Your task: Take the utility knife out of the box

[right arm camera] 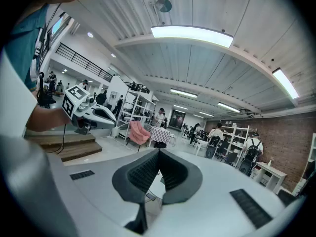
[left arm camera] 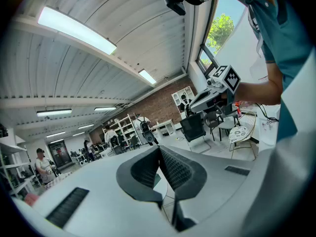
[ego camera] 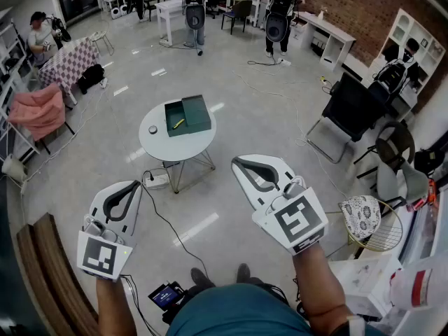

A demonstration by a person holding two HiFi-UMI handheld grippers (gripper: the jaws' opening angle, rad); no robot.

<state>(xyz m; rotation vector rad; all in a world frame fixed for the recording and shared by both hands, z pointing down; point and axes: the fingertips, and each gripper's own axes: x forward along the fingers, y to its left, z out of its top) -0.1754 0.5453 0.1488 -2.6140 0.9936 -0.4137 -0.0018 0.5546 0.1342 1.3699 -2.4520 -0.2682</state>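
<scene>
A green open box (ego camera: 187, 115) stands on a small round white table (ego camera: 157, 144) in the head view, some way ahead of me. A yellow utility knife (ego camera: 178, 124) lies inside the box's left half. My left gripper (ego camera: 134, 185) is shut and empty, held low at the left, well short of the table. My right gripper (ego camera: 236, 161) is also shut and empty, nearer the table's right leg. In the left gripper view the left gripper's (left arm camera: 159, 147) jaws meet with nothing between them. The right gripper (right arm camera: 158, 151) looks the same in its own view.
A small round object (ego camera: 152, 129) sits on the table left of the box. A power strip (ego camera: 157, 180) and cable lie on the floor under it. A black chair (ego camera: 350, 114) and a wire chair (ego camera: 364, 219) stand right; a wooden bench (ego camera: 49, 271) left. People stand far behind.
</scene>
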